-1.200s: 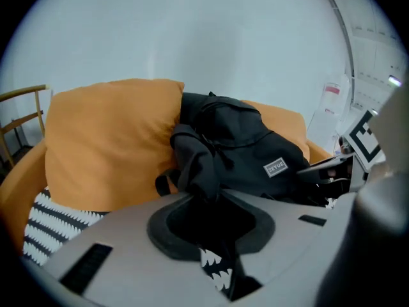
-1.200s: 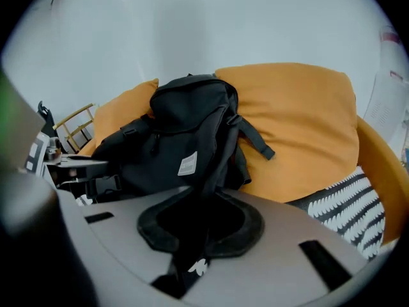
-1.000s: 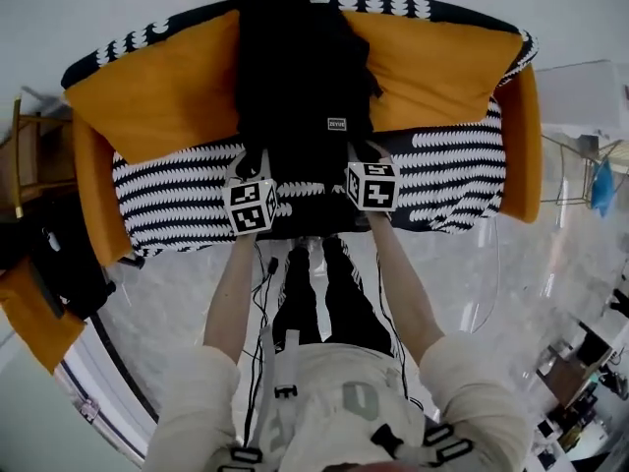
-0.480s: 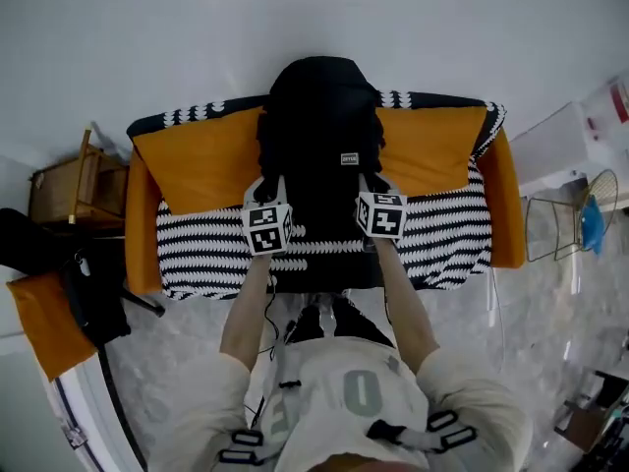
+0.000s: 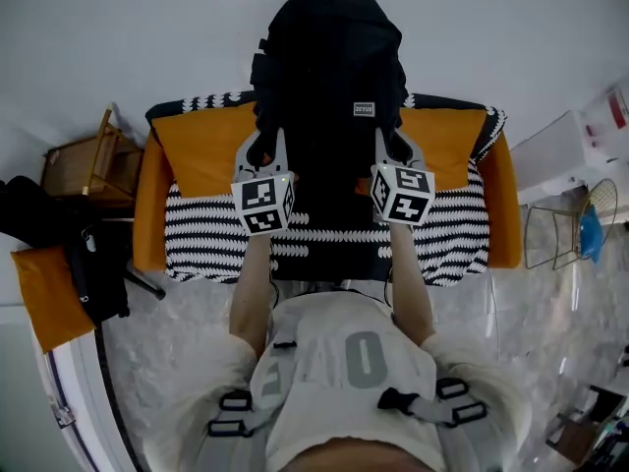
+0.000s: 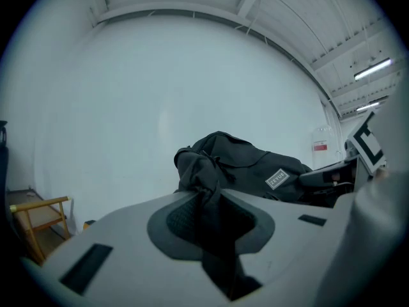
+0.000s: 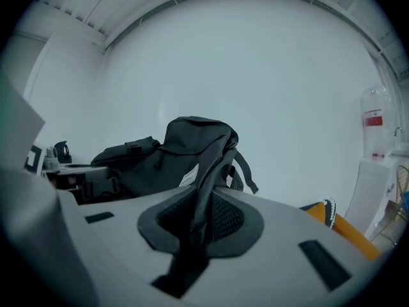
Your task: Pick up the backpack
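A black backpack [image 5: 329, 67] with a small grey label [image 5: 365, 109] hangs upright, held aloft by its side straps above a striped sofa [image 5: 206, 236].

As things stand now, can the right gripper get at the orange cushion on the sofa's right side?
Probably not. The right gripper is shut on part of the black backpack, which it holds up together with the left gripper. The orange cushion lies uncovered, but the gripper would have to let go first.
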A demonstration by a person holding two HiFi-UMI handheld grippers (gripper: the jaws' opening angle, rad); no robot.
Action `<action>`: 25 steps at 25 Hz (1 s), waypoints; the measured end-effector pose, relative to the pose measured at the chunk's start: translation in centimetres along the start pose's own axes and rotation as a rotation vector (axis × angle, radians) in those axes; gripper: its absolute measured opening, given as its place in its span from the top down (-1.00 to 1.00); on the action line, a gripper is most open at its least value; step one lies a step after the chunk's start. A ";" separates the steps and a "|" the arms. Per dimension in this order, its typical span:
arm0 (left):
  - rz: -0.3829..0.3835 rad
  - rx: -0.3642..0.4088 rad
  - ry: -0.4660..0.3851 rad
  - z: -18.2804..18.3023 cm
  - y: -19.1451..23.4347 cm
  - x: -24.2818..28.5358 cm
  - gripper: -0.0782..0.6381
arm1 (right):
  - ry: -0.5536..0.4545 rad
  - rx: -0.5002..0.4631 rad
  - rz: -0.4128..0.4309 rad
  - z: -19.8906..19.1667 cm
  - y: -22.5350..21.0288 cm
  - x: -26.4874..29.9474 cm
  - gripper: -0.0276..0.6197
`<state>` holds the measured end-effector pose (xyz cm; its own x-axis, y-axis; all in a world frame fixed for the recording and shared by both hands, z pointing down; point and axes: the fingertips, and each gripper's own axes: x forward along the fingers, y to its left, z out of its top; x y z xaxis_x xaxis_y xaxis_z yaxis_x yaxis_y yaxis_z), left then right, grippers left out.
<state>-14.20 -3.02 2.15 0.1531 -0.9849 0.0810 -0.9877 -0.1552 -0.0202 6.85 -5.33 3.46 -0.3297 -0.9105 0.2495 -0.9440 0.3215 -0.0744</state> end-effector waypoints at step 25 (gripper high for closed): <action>0.017 0.079 -0.324 12.0 -2.4 -6.8 0.58 | -0.304 -0.007 0.036 9.4 1.0 -7.5 0.73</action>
<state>-12.53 3.13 -10.31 0.1519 -0.9586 -0.2410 -0.9865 -0.1319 -0.0970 8.23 -0.57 -7.52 -0.3523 -0.9343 -0.0539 -0.9319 0.3555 -0.0713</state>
